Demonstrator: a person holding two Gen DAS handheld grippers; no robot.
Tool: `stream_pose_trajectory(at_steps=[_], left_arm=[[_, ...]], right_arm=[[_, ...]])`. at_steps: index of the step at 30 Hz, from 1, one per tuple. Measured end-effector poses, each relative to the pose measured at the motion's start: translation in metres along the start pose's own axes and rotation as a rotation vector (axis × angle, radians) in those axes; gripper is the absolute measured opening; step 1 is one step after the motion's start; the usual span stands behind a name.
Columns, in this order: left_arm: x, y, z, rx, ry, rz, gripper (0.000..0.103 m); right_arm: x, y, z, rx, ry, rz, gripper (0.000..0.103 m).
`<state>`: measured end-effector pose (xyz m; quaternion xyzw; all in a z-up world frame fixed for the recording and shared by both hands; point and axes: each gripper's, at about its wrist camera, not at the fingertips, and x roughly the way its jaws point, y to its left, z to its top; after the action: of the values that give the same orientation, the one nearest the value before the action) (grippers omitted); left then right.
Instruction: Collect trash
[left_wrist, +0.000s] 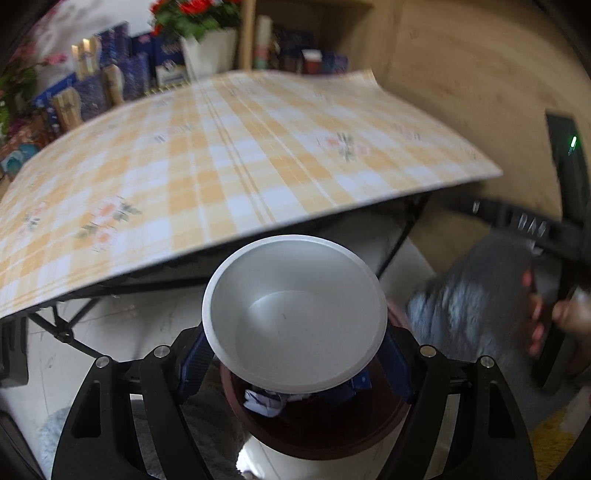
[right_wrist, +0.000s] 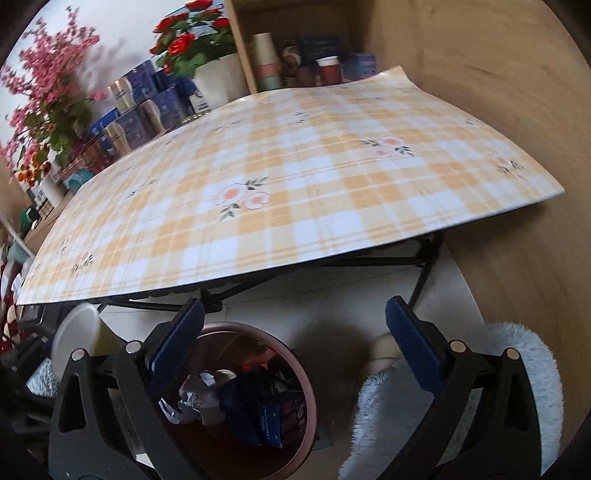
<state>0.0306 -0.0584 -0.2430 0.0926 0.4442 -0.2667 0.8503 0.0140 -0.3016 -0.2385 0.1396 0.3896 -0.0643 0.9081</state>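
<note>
My left gripper (left_wrist: 295, 354) is shut on a white paper cup (left_wrist: 295, 314), held by its sides with the open mouth facing the camera. It hangs above a dark red trash bin (left_wrist: 317, 424) on the floor. In the right wrist view the same bin (right_wrist: 255, 398) holds crumpled paper (right_wrist: 199, 398) and a dark blue wrapper (right_wrist: 273, 417). My right gripper (right_wrist: 295, 350) is open and empty, just above and to the right of the bin. The cup also shows at the left of the right wrist view (right_wrist: 75, 339).
A folding table with a yellow checked cloth (right_wrist: 295, 184) stands just ahead; its black legs (right_wrist: 424, 273) reach the white floor. Shelves with boxes, cups and flower pots (right_wrist: 218, 74) are behind it. A fluffy blue rug (right_wrist: 498, 387) lies right of the bin.
</note>
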Motion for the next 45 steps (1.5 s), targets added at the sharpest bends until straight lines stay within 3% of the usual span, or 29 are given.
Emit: stream_pose_trajectory(at_steps=[10,11,12,16,22,30,38,45], left_arm=[[0.067,-0.016,-0.007,0.069,0.215,-0.043,0.077],[0.072,-0.016,-0.008,0.069,0.233,-0.055,0.083],[0.074,-0.017,-0.008,0.069,0.237,-0.055,0.089],[0.073,-0.015,-0.006,0.057,0.222,-0.045,0.09],[0.046,-0.001,0.003,-0.018,0.092,-0.018,0.091],[-0.01,0.016,0.019,-0.088,-0.122,0.136,0.093],[-0.105,0.032,0.065,-0.133,-0.378,0.274,0.097],[-0.184,0.022,0.111,-0.095,-0.542,0.316,0.097]], right_arm=[[-0.001,0.001,-0.003,-0.002,-0.001,0.003,0.097],[-0.001,0.001,-0.002,-0.005,-0.001,0.0,0.097],[0.0,0.001,-0.002,-0.006,0.0,0.002,0.097],[-0.001,0.001,-0.002,-0.004,-0.001,0.0,0.097],[-0.002,0.004,-0.002,0.003,-0.003,0.001,0.097],[-0.012,0.012,0.009,-0.048,-0.032,-0.001,0.097],[-0.047,0.027,0.063,-0.158,-0.145,-0.011,0.097],[-0.105,0.029,0.124,-0.144,-0.259,0.008,0.097]])
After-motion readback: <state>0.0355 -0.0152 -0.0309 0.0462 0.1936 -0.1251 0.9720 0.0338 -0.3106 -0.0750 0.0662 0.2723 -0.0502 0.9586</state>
